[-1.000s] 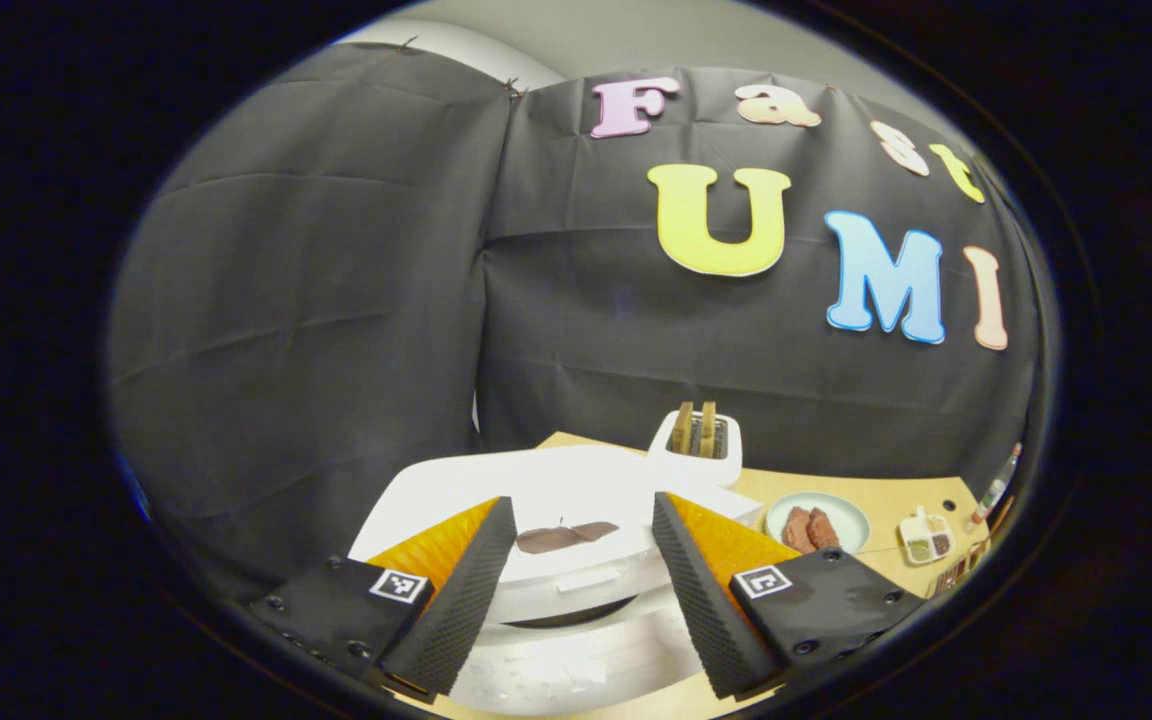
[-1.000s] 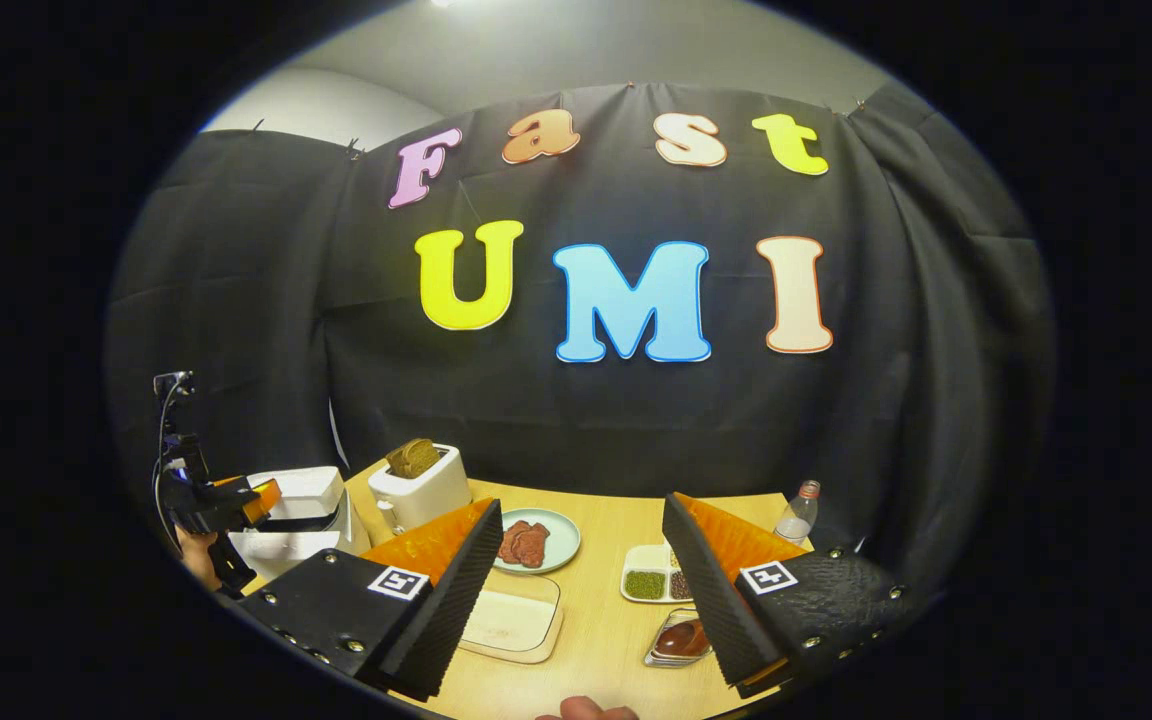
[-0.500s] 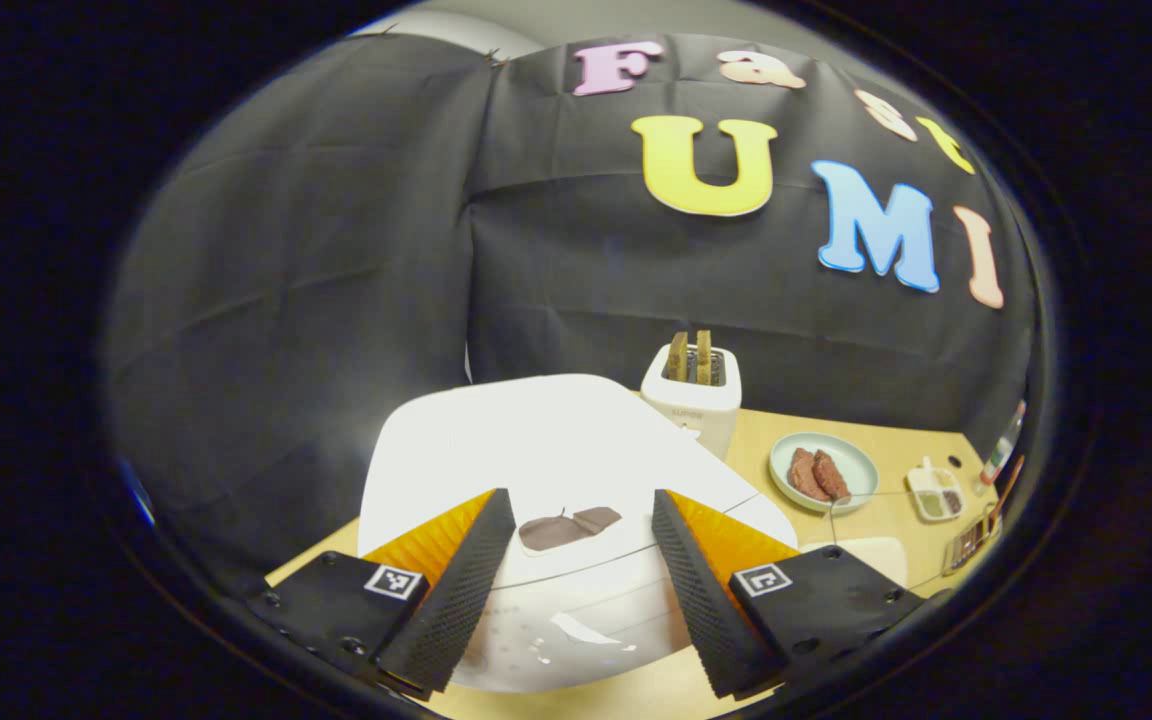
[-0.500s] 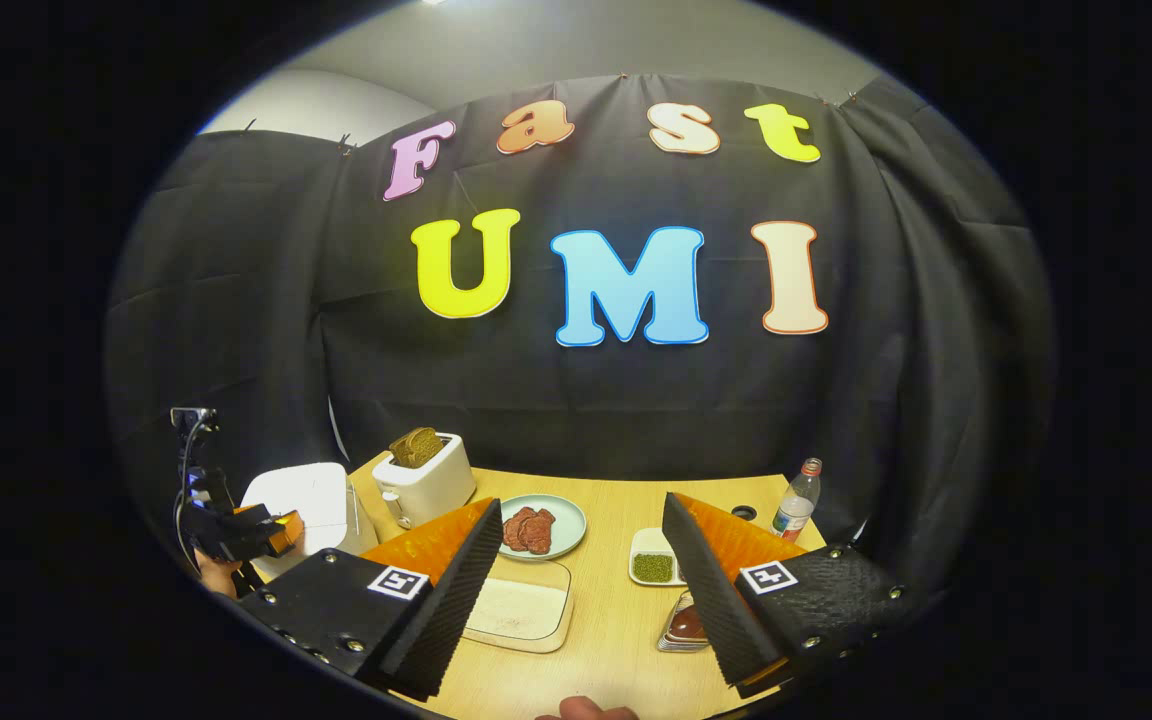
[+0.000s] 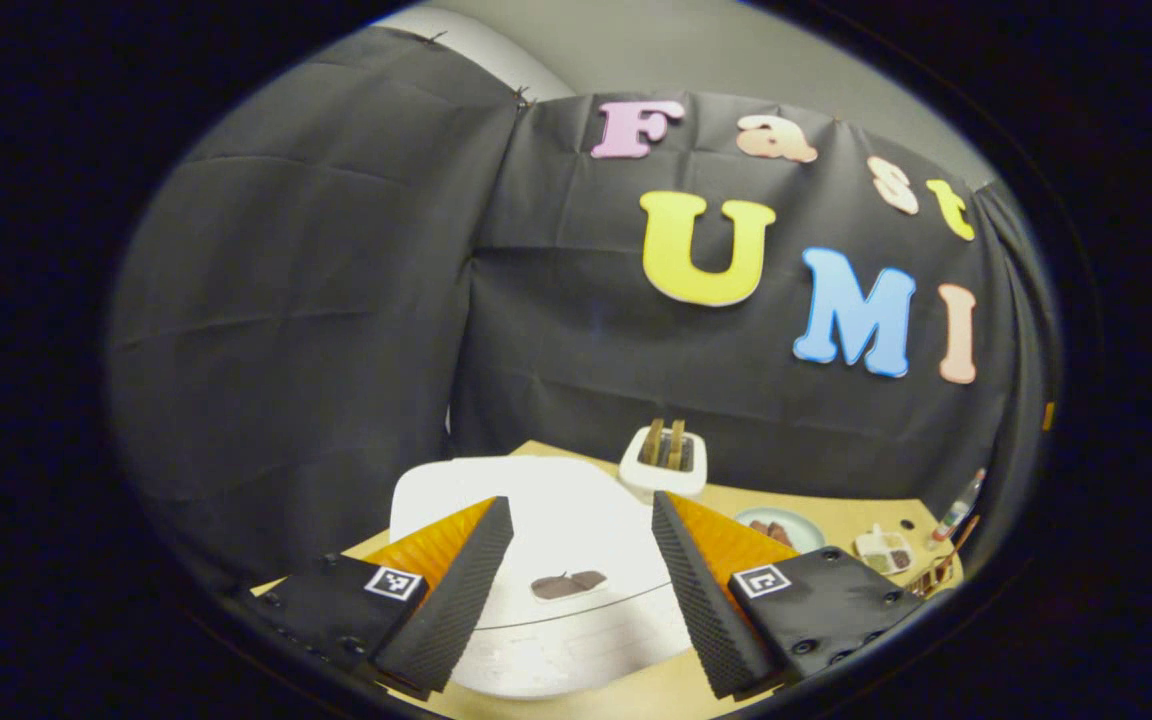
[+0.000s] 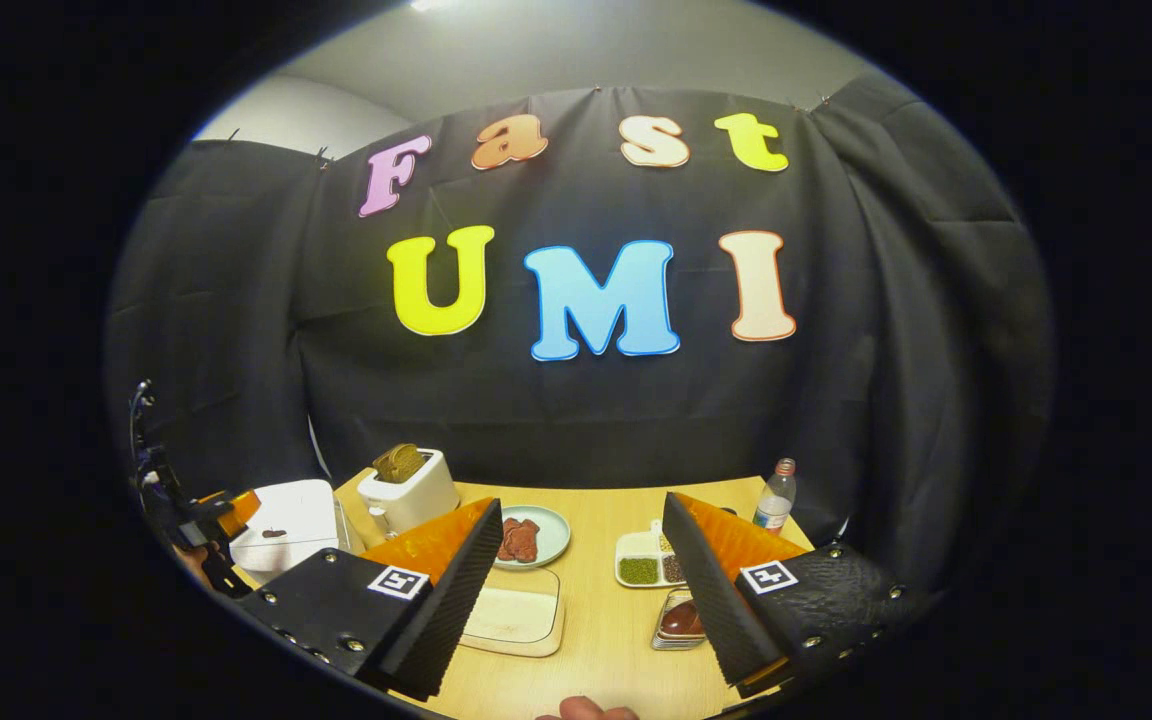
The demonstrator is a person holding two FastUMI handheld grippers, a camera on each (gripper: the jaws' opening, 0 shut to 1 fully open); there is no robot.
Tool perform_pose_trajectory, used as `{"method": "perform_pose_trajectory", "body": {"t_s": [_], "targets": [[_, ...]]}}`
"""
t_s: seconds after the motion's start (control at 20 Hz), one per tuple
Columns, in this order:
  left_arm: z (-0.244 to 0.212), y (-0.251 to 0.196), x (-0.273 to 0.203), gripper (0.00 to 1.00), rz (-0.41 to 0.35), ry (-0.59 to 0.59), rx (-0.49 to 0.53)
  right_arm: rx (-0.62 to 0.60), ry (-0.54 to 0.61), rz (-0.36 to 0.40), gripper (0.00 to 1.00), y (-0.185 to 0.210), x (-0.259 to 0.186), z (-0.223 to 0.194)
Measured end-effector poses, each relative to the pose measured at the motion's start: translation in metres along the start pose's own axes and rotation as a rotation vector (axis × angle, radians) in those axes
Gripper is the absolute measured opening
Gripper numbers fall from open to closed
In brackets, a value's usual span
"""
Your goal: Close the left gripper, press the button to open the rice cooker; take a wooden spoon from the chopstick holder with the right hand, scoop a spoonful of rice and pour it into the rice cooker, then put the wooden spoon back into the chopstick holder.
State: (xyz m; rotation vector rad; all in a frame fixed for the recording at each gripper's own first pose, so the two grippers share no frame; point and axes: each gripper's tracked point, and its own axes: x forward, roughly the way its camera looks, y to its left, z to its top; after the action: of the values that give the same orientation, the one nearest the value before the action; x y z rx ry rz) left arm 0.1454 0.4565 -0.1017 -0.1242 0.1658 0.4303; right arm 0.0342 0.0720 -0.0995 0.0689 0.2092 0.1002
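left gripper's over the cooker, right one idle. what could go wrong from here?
1. The left gripper hangs open over the rice cooker, whose lid looks down. The task wants it shut before pressing; open fingers could straddle the button and miss.
2. The toaster stands close behind the cooker, so a springing lid may hit it.
3. The right gripper, also open, hovers over the rice container, with a plate and seasoning tray nearby; a low reach could knock them.

You have a toaster [image 6: 408, 492] at lower left, a plate of meat [image 6: 533, 536] mid-bottom, and a bottle [image 6: 774, 497] at lower right.
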Motion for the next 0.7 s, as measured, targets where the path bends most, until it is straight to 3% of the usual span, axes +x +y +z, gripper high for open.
{"method": "perform_pose_trajectory", "body": {"t_s": [0.35,0.45,0.5,0.55,0.7], "targets": [[0.115,-0.086,-0.097,0.97,-0.057,-0.235,0.042,0.001,-0.163,0.013,0.98,-0.034,-0.028,0.057],[0.127,-0.126,-0.126,0.95,-0.103,-0.239,0.086,0.013,-0.166,0.015,0.97,-0.045,-0.037,0.068],[0.131,-0.15,-0.138,0.96,-0.14,-0.239,0.091,0.021,-0.175,0.025,0.92,-0.05,-0.043,0.075],[0.133,-0.169,-0.149,0.96,-0.158,-0.239,0.102,0.02,-0.182,0.02,0.97,-0.056,-0.046,0.083],[0.136,-0.215,-0.168,0.96,-0.191,-0.223,0.148,0.009,-0.19,0.04,0.97,-0.066,-0.056,0.093]]}}
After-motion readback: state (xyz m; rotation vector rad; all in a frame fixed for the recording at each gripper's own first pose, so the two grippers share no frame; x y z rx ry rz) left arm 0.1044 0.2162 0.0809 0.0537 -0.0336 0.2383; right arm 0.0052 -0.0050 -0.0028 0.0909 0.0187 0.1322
